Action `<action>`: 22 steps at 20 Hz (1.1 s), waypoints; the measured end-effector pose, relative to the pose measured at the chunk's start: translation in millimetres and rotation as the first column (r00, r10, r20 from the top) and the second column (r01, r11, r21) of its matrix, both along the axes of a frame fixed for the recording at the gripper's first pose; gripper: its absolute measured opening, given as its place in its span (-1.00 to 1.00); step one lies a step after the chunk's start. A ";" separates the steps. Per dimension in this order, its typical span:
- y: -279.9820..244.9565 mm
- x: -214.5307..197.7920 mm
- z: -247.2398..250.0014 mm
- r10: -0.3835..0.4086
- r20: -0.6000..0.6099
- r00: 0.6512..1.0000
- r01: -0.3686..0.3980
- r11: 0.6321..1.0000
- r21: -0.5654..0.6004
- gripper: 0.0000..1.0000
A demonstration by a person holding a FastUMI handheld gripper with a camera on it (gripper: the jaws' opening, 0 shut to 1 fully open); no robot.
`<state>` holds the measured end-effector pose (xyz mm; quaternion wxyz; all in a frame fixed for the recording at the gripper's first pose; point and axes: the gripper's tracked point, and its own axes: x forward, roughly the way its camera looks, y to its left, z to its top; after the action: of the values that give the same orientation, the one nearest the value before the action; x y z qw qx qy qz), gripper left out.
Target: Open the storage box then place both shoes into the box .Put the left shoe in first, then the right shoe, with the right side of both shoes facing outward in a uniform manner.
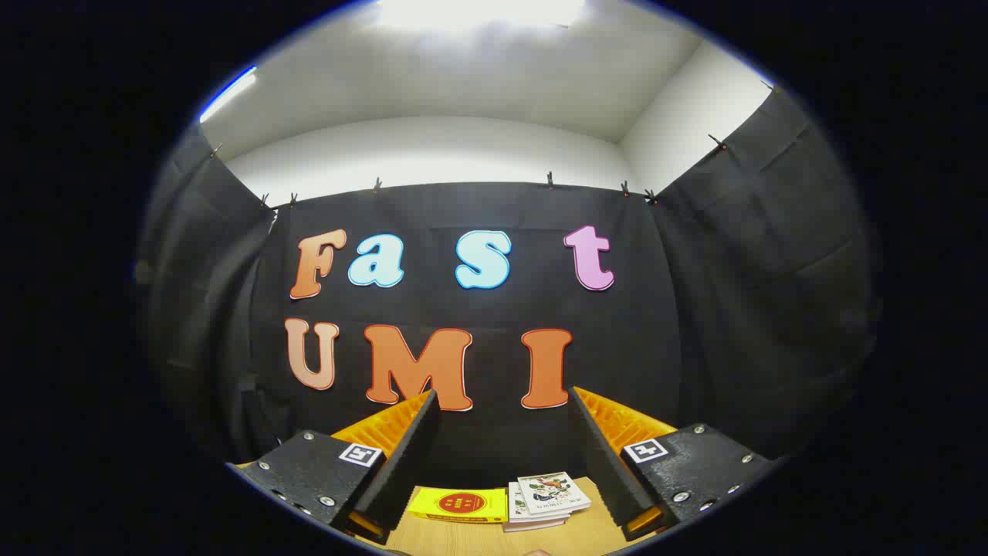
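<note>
While the gripper [503, 401] gapes wide, holding nothing above the books [544, 498], it may grope blindly for the box.

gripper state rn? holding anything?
Gripper: open, fingers spread wide, nothing between them. Yellow book and stack of booklets lie on the wooden table below.

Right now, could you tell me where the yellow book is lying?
In the gripper view, the yellow book lies flat on the wooden table, between the open fingers and just beyond them, directly left of a small stack of white booklets.
</note>
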<state>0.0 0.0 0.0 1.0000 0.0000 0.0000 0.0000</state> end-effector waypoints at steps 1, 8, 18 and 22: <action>5.0 -1.5 3.0 0.011 0.005 1.000 -0.011 1.000 -0.001 0.95; 39.1 -6.5 -4.3 0.103 0.015 0.995 -0.104 0.994 0.039 0.96; 51.4 -0.6 1.0 0.130 0.042 0.991 -0.132 0.989 0.069 0.96; 75.5 -3.5 -15.9 0.200 -0.003 0.980 -0.199 0.976 0.087 0.97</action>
<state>-3.5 75.5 -15.9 0.9940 0.0432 0.0059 0.1004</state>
